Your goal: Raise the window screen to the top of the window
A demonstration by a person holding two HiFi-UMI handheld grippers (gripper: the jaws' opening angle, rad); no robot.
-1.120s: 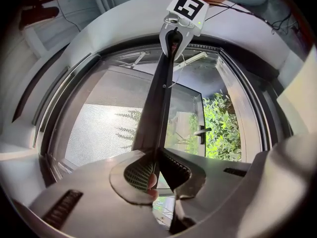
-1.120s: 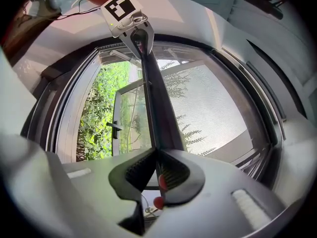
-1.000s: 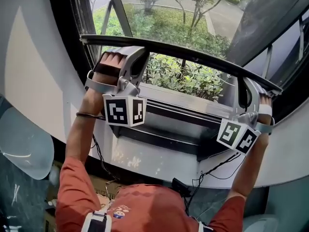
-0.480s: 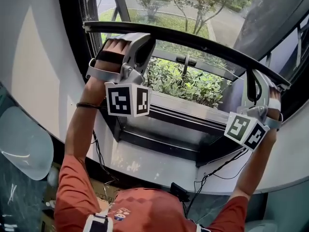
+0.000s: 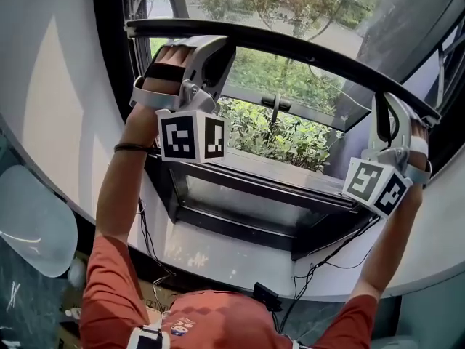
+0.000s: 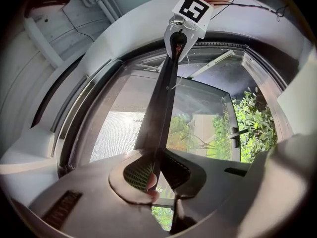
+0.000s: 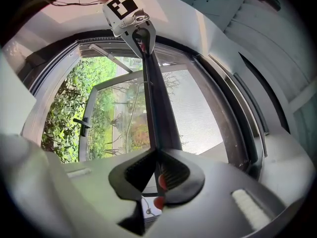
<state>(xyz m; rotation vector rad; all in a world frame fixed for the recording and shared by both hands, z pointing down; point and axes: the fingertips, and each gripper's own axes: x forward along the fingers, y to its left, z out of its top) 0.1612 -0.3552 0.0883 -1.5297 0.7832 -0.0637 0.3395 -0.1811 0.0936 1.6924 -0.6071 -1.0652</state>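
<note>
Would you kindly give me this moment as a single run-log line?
step: screen lift | left gripper: shut on black window-screen bar | right gripper: shut on same bar | bar: partway up, not at top

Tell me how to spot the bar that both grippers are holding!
Find the big window with green bushes outside. A long, thin dark bar runs right across it, slanting from upper left to lower right in the head view. Unlike the short window handle below it, this bar has the left gripper and right gripper clamped near its two ends.
</note>
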